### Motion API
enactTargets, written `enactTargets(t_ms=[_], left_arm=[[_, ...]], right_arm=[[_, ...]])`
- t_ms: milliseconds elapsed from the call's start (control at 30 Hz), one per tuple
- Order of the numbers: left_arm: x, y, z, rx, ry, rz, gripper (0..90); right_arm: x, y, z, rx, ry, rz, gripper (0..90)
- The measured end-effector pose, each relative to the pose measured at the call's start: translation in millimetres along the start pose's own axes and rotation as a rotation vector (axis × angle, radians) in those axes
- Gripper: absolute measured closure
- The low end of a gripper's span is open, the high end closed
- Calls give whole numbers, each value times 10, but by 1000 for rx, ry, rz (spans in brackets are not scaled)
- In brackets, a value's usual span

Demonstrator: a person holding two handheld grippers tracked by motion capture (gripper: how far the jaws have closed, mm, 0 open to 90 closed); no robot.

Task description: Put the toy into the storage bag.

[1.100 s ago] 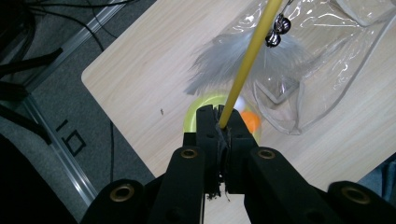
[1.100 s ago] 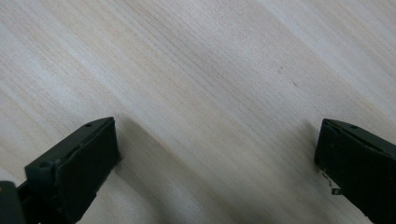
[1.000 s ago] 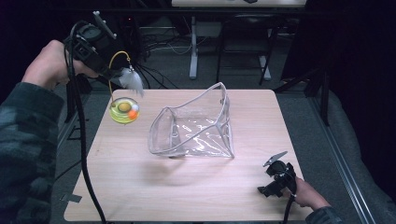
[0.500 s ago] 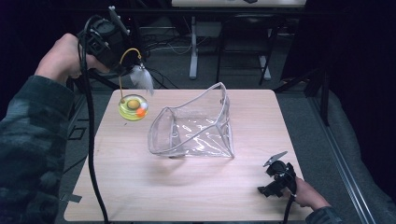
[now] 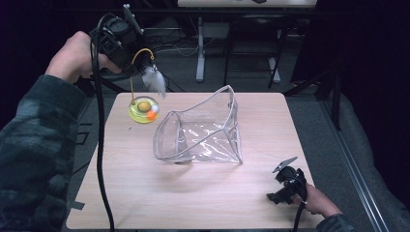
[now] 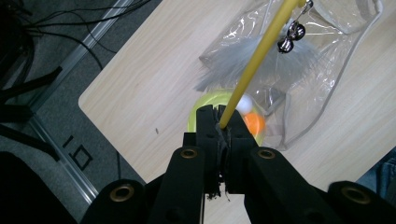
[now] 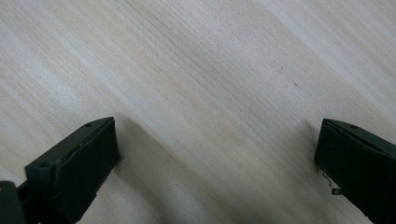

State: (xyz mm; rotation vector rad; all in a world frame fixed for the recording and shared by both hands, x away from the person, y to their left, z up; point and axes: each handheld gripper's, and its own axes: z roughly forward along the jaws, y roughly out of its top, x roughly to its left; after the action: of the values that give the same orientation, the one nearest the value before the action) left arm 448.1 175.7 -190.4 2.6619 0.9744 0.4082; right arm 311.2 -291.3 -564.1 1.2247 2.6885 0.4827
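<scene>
Since the earlier frame my left gripper (image 5: 126, 58) has carried the one cat toy (image 5: 143, 108) nearer the one clear pouch (image 5: 200, 129), left gripper view, jaws clenched on its yellow wand (image 6: 259, 53), two bells (image 6: 290, 37), two balls (image 6: 250, 114), right gripper view, right gripper (image 7: 217, 163) spread wide over table (image 7: 196, 84).

In the left gripper view, the clear pouch (image 6: 322, 70) runs off the top edge, and the gripper (image 6: 219, 135) hides part of the yellow dish (image 6: 205, 105).

Black hand-held gripper (image 6: 219, 128) (brass-ringed screw holes), camouflage sleeve (image 5: 34, 145)
</scene>
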Motion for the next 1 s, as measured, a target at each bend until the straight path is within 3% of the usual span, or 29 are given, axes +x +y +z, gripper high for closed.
enactTargets(t_ms=[467,1000], left_arm=[[-120,176,-6,4,-7,45,878],[-353,394,158,15,-49,111,878]], right_arm=[[0,-1,1,-1,1,-1,0],[0,-1,1,-2,1,-1,0]])
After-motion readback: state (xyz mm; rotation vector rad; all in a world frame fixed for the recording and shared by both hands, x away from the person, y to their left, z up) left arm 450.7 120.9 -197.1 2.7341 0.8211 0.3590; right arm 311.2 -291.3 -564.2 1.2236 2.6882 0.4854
